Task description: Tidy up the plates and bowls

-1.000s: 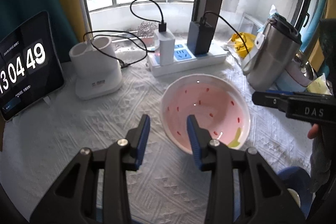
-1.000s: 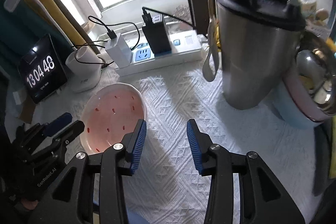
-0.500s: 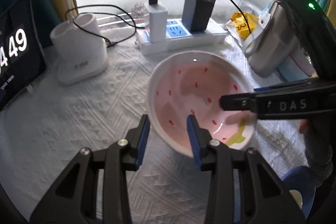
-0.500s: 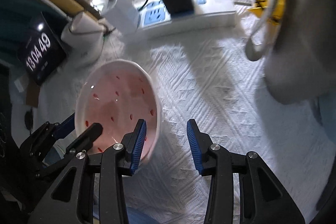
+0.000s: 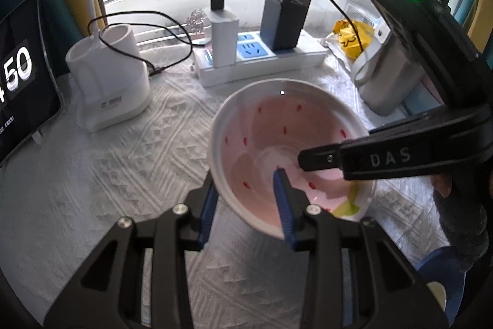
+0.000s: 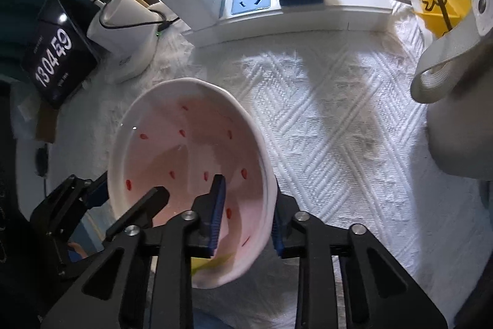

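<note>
Two grippers straddle the pink bowl (image 5: 286,150) on the white-clothed counter (image 5: 123,174): left gripper (image 5: 246,196) and right gripper (image 6: 245,205) each have jaws wide, one finger inside the wall, one outside. Best to close both evenly before lifting, I judge, keeping the rim level. Only the right wrist view shows the right finger outside the rim; the left view shows a steel flask (image 5: 388,76).
</note>
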`<state>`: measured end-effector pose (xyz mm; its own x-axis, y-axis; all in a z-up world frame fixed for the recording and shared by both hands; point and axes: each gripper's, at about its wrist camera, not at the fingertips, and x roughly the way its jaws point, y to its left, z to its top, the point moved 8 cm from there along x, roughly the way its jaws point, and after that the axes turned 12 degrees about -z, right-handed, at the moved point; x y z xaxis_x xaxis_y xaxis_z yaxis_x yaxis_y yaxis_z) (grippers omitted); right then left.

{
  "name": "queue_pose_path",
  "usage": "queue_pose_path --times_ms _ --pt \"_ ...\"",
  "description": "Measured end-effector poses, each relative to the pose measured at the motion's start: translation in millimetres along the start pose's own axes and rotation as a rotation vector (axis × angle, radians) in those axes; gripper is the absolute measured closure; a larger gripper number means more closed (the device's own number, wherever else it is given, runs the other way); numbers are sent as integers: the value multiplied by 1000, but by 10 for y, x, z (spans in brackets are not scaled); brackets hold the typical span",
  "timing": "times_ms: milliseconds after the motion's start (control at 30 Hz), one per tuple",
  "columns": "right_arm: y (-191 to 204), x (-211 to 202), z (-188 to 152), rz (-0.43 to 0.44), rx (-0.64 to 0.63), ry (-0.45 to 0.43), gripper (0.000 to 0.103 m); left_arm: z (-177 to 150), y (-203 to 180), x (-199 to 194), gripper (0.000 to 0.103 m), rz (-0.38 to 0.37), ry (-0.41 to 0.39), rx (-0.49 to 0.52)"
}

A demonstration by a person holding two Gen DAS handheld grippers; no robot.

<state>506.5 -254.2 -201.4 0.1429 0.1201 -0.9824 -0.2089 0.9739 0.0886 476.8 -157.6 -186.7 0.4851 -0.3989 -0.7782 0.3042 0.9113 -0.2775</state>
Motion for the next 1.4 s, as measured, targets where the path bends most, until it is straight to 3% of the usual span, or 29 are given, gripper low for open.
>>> queue_pose_path --times_ms 367,1400 --pt "95 -109 47 -77 -53 -80 80 20 11 -76 66 -16 -28 -24" --pt "227 -800 -180 -111 -73 -228 80 95 -142 -769 66 -10 -162 -8"
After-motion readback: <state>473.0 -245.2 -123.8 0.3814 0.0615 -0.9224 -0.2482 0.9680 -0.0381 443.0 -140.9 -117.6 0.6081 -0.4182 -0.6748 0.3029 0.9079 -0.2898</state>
